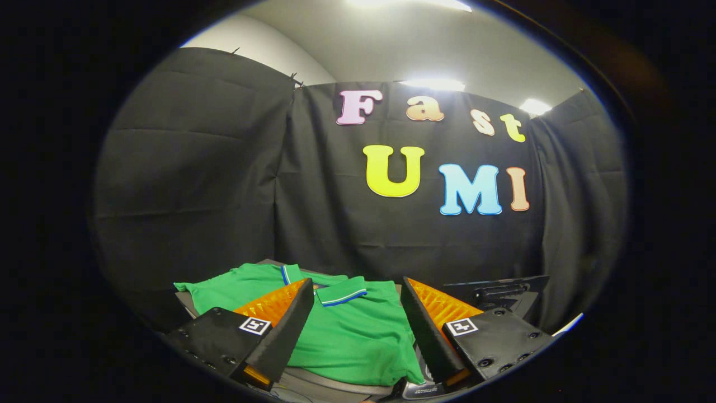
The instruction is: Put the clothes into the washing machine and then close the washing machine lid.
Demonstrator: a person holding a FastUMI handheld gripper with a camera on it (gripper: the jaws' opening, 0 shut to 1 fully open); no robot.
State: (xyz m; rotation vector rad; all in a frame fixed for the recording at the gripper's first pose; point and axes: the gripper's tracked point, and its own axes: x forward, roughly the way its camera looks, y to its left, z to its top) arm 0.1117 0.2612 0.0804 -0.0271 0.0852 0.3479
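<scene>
**Gripper spread above a green polo shirt**

Fingers (291,319) of the gripper (356,291) stand wide apart, pressing on nothing, with the green shirt (358,336) showing in the gap between them. The shirt is a polo with a collar (342,292) edged in a blue-and-white stripe; it lies spread flat on a grey table (330,383), its body running toward the near side under the fingers and one sleeve (207,288) reaching out to the left. The collar sits just ahead of the fingertips, slightly left of the midpoint between them. Whether the fingers touch the cloth or hover just over it cannot be told from this angle.

To the far right, just beyond the right finger, a dark piece of hardware (498,291) with a flat plate and a knob-like part rests near the table's edge; what it is cannot be made out. Black cloth (212,168) hangs as the booth's wall behind the table, and above it a pale ceiling carries bright lights (433,84).
</scene>
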